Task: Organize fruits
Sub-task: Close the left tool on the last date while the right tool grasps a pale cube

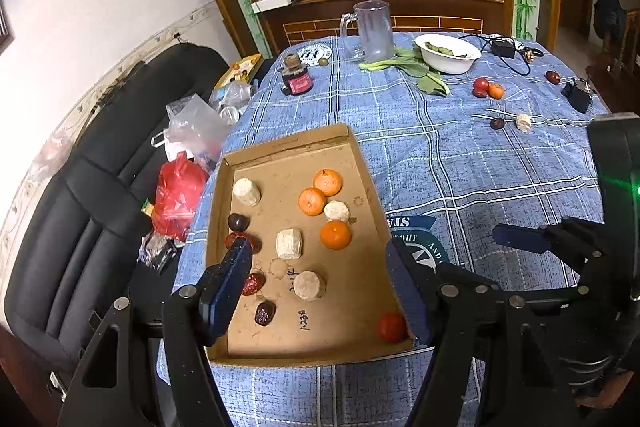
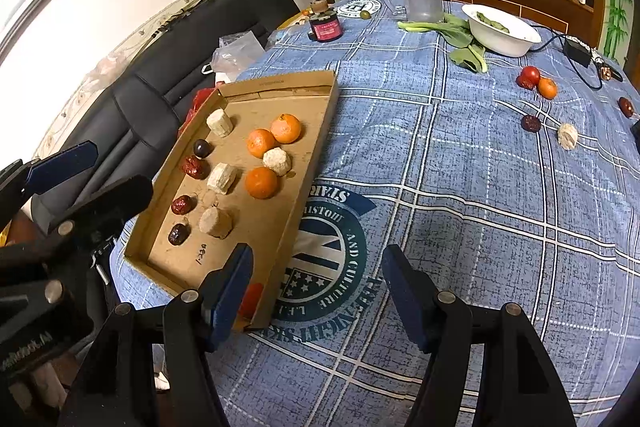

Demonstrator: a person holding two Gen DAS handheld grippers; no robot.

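Left tongs (image 1: 320,291): spread wide and empty, you hold them over the near end of the cardboard tray (image 1: 292,147).
Right tongs (image 2: 316,291): spread, empty, above the counter (image 2: 480,227) just right of the tray's near corner.
Tray contents: three oranges (image 1: 335,235), pale cut chunks (image 1: 289,243), dark dates along the 9 o'clock side, one tomato (image 1: 391,327) at the 5 o'clock corner; they appear grouped by kind.
Fruit left out: tomato and small orange (image 2: 547,87) touching at 2 o'clock, plus a date (image 2: 531,123) and pale chunk (image 2: 568,135) nearby, well apart from the tray.
Obstructions: the greens (image 2: 460,39), bowl (image 2: 500,35) and black cable (image 2: 576,67) lie just beyond that fruit; your reach looks open.
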